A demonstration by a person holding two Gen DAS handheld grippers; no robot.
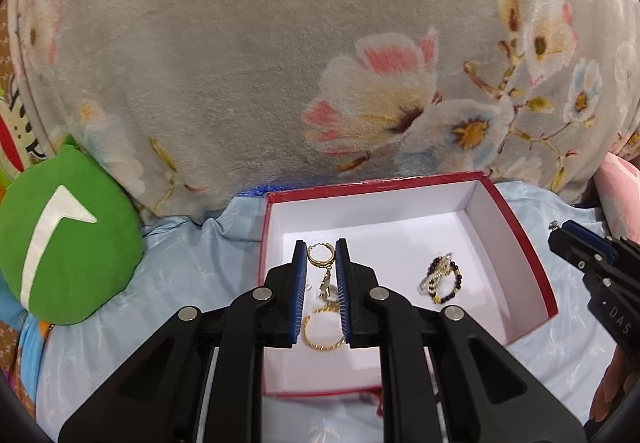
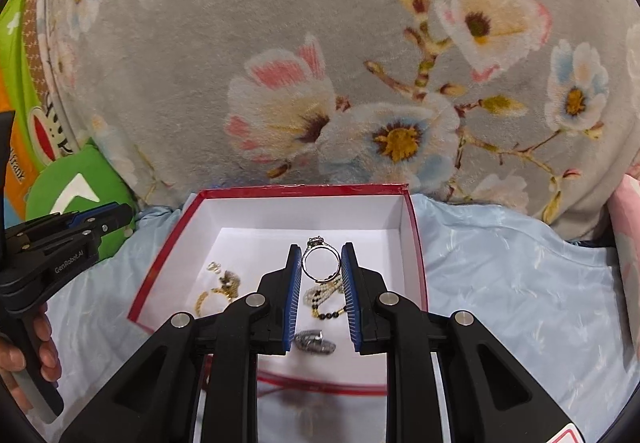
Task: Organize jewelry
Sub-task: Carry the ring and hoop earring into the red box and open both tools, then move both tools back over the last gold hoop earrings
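The left gripper (image 1: pixel 322 255) hangs over a red box (image 1: pixel 516 227) with a white inside, and its jaws are clenched on a gold hoop earring (image 1: pixel 320 254): the hoop sits pinched between the blue pads right at their tips, with a small charm dangling down from it between the jaws. Below that, on the box floor, lies a second gold twisted hoop (image 1: pixel 322 335), seen through the gap between the jaws and not touched by them. To the right on the box floor, well apart from the left jaws, rests a beaded bracelet (image 1: pixel 440 279) of pearl and dark beads. The right gripper (image 2: pixel 321 261) is also above the box, its jaws grasping a silver ring (image 2: pixel 320 263) with a stone setting on top; the ring stands upright between the blue pads near their tips. Beneath it the beaded bracelet lies on the box floor between the jaws, and a small dark silvery piece (image 2: pixel 314 343) lies nearer the camera. The box sits on a pale blue sheet (image 2: pixel 520 275), with a grey floral blanket (image 2: pixel 320 43) behind it and a green cushion (image 1: pixel 68 243) to the left.
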